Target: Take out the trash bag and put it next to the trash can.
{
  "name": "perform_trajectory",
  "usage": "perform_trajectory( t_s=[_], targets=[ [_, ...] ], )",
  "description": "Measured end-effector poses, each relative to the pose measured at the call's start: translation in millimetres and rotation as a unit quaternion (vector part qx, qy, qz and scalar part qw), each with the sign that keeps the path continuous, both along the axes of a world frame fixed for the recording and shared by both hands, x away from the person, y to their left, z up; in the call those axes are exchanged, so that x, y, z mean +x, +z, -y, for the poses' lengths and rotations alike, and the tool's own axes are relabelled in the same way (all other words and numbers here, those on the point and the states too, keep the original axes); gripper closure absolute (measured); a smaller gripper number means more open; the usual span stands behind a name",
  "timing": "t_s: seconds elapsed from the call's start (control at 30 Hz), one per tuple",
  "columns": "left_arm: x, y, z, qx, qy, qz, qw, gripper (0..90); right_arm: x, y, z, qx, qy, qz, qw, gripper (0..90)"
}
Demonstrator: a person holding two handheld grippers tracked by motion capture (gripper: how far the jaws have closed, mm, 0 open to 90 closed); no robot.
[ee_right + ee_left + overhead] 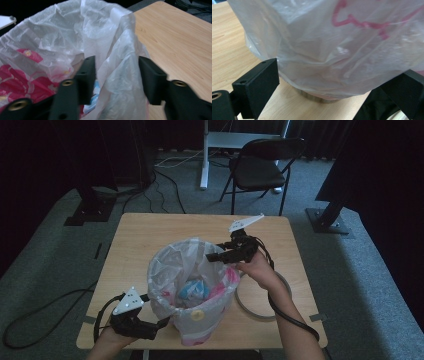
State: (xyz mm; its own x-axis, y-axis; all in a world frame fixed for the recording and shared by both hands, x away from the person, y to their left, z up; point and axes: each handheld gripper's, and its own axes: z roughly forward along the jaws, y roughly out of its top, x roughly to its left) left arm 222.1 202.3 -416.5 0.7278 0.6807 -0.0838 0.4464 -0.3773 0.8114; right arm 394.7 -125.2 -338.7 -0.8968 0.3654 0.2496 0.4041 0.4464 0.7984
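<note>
1. The left gripper (162, 322) sits nearest the camera at the table's near edge, its jaws spread wide on either side of the bag's lower bulge, not pressing it.
2. One thin white bag (172, 270) lines one bin (200, 317) with a pink flower print, standing at the middle of the table (135, 240). No writing can be read; pink lines show through the plastic in the left gripper view.
3. The right gripper (210, 257) is at the bag's far rim; its jaws stand half closed with a fold of the bag between them, and whether they pinch it I cannot tell.
4. The high view adds one grey ring (250, 307) lying flat right of the bin, a blue item (192, 290) inside, and one chair (260, 167) beyond the table.
</note>
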Motion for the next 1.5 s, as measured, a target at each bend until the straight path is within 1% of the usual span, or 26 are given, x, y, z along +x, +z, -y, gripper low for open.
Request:
perform_trajectory(
  t_s=[0.07,0.13,0.17,0.23,0.3,0.43,0.5,0.6,0.67,0.7,0.73,0.8,0.87,0.9,0.93,0.97,1.03,1.17,1.23,1.3,1.37,1.43,1.5],
  targets=[
    [2.1,-1.4,-0.2,-0.002,0.000,-0.003,1.0000,5.1,-1.5,0.2,-1.0,-0.004,0.004,-0.002,1.0000,58.0],
    [3.9,-2.1,-1.0,-0.007,-0.007,-0.008,0.9999,5.1,-3.2,0.8,-1.1,-0.011,-0.001,0.003,0.9999,60.5],
    [4.1,-2.1,-1.1,-0.008,-0.009,-0.006,0.9999,5.3,-3.9,1.1,-1.0,-0.015,-0.002,0.005,0.9999,61.3],
    [3.2,0.0,-2.6,-0.015,-0.016,-0.001,0.9998,6.9,-4.5,0.9,-0.6,-0.015,-0.005,0.006,0.9999,62.9],
    [1.7,3.7,-4.2,-0.024,-0.024,0.004,0.9994,11.2,-5.1,0.8,-0.1,-0.016,-0.007,0.008,0.9998,64.5],
    [0.7,11.4,-6.5,-0.026,-0.029,0.014,0.9991,14.7,-5.6,0.0,0.4,-0.013,-0.012,0.010,0.9998,66.8],
    [-2.3,16.2,-7.4,-0.023,-0.028,0.025,0.9990,17.4,-5.8,-0.1,0.8,-0.013,-0.012,0.010,0.9998,67.5],
    [-6.6,22.9,-9.1,-0.025,-0.035,0.035,0.9985,27.0,-6.1,0.2,1.1,-0.016,-0.013,0.010,0.9997,68.6],
    [-7.9,25.5,-10.9,-0.035,-0.039,0.039,0.9979,33.0,-6.4,0.3,0.9,-0.017,-0.016,0.011,0.9997,69.4],
    [-8.9,26.7,-12.3,-0.039,-0.045,0.041,0.9974,37.7,-6.4,0.3,1.1,-0.017,-0.017,0.013,0.9996,69.5],
    [-9.9,27.7,-14.1,-0.048,-0.047,0.043,0.9968,44.2,-6.6,0.2,1.2,-0.016,-0.019,0.012,0.9996,69.5],
    [-11.0,28.9,-16.9,-0.058,-0.048,0.046,0.9961,54.4,-6.9,0.2,1.5,-0.016,-0.021,0.012,0.9996,69.7],
    [-11.6,30.1,-20.4,-0.062,-0.037,0.053,0.9960,65.5,-7.2,0.2,2.0,-0.016,-0.023,0.014,0.9995,69.7],
    [-11.5,30.7,-22.0,-0.062,-0.028,0.058,0.9960,70.4,-7.1,0.1,2.5,-0.015,-0.023,0.013,0.9995,69.7],
    [-10.9,31.5,-24.0,-0.063,-0.016,0.064,0.9958,74.0,-6.7,0.0,2.8,-0.011,-0.022,0.011,0.9996,70.1],
    [-10.5,32.1,-25.0,-0.065,-0.012,0.067,0.9956,78.6,-6.5,0.2,3.4,-0.008,-0.024,0.012,0.9996,71.3],
    [-9.8,34.4,-27.0,-0.065,-0.006,0.075,0.9950,82.7,-6.1,1.4,4.4,-0.004,-0.026,0.013,0.9996,73.1],
    [-9.4,42.9,-30.6,-0.065,-0.003,0.090,0.9938,85.5,-7.5,5.4,2.2,-0.010,-0.033,0.027,0.9990,75.2],
    [-9.9,47.5,-31.9,-0.065,0.000,0.099,0.9930,87.2,-7.2,8.3,2.7,-0.003,-0.034,0.030,0.9990,76.6],
    [-9.3,51.8,-33.3,-0.068,0.000,0.102,0.9924,87.2,-6.6,12.3,5.1,0.007,-0.039,0.032,0.9987,81.2],
    [-8.5,56.6,-34.1,-0.067,0.001,0.109,0.9918,87.3,-5.7,17.1,8.5,0.016,-0.043,0.035,0.9983,83.6],
    [-7.4,62.3,-34.4,-0.067,0.001,0.116,0.9910,87.3,-5.2,20.1,10.0,0.019,-0.044,0.040,0.9981,85.5],
    [-5.8,68.5,-33.7,-0.066,0.001,0.123,0.9902,87.3,-5.5,22.5,9.6,0.015,-0.044,0.043,0.9980,85.9]
  ],
)
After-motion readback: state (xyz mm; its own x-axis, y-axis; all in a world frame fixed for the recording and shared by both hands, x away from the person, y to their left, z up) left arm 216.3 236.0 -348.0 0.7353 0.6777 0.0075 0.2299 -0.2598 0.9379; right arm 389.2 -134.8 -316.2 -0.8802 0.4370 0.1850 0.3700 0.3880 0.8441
